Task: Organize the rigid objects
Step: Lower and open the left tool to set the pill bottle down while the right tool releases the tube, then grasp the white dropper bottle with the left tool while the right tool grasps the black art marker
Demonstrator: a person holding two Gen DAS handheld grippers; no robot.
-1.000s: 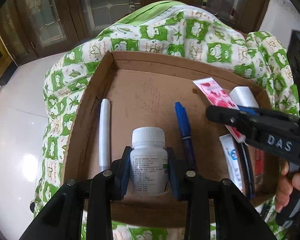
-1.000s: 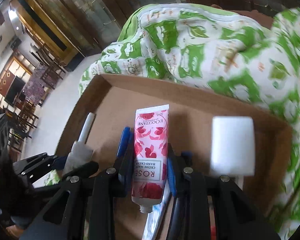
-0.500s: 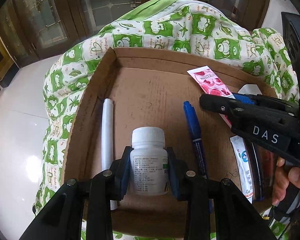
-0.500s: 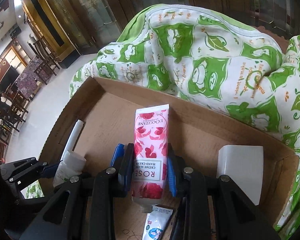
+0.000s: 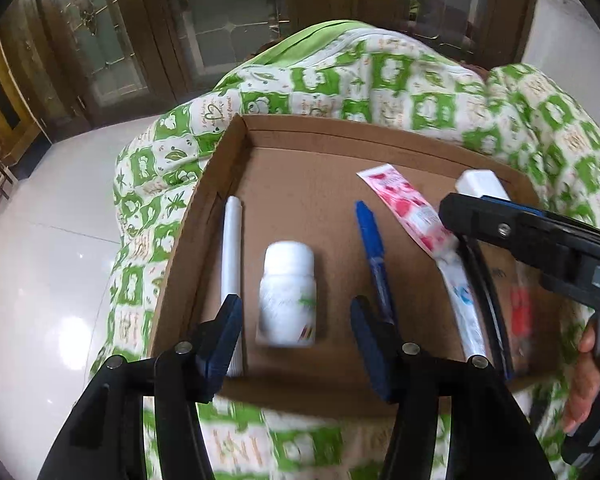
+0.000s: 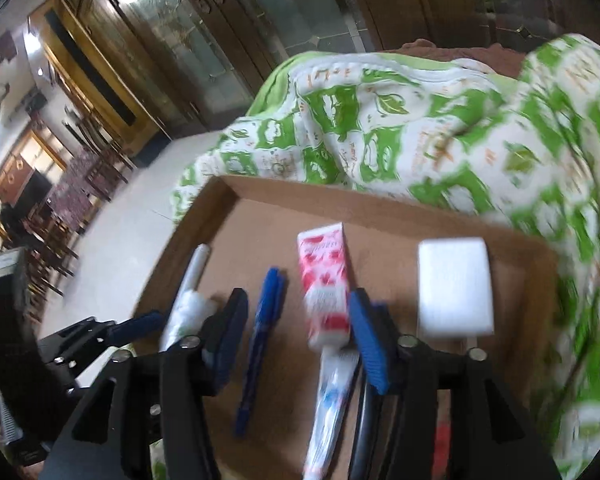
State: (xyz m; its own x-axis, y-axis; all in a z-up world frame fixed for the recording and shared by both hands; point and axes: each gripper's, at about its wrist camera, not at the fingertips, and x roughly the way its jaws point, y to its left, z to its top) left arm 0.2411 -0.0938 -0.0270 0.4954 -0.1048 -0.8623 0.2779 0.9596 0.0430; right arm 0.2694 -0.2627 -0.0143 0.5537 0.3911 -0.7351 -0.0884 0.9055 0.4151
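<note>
A shallow cardboard tray (image 5: 312,184) lies on a green-and-white quilt. In it, left to right, lie a white pen (image 5: 231,264), a white pill bottle (image 5: 287,296), a blue pen (image 5: 374,252), a pink rose hand-cream tube (image 5: 404,208), a white-and-blue tube (image 5: 460,300) and a white block (image 5: 480,186). My left gripper (image 5: 296,332) is open, its jaws on either side of the bottle's base without touching it. My right gripper (image 6: 296,340) is open above the blue pen (image 6: 260,336) and the pink tube (image 6: 326,276); the white block (image 6: 454,286) lies to its right.
A black pen (image 5: 488,296) and a red item (image 5: 520,312) lie at the tray's right side. The quilt (image 5: 380,92) surrounds the tray. White tiled floor (image 5: 40,260) lies to the left, wooden glass doors behind.
My left gripper has opened and let go of the pill bottle, which now lies in the tray. My right gripper has opened and released the pink tube into the tray.
</note>
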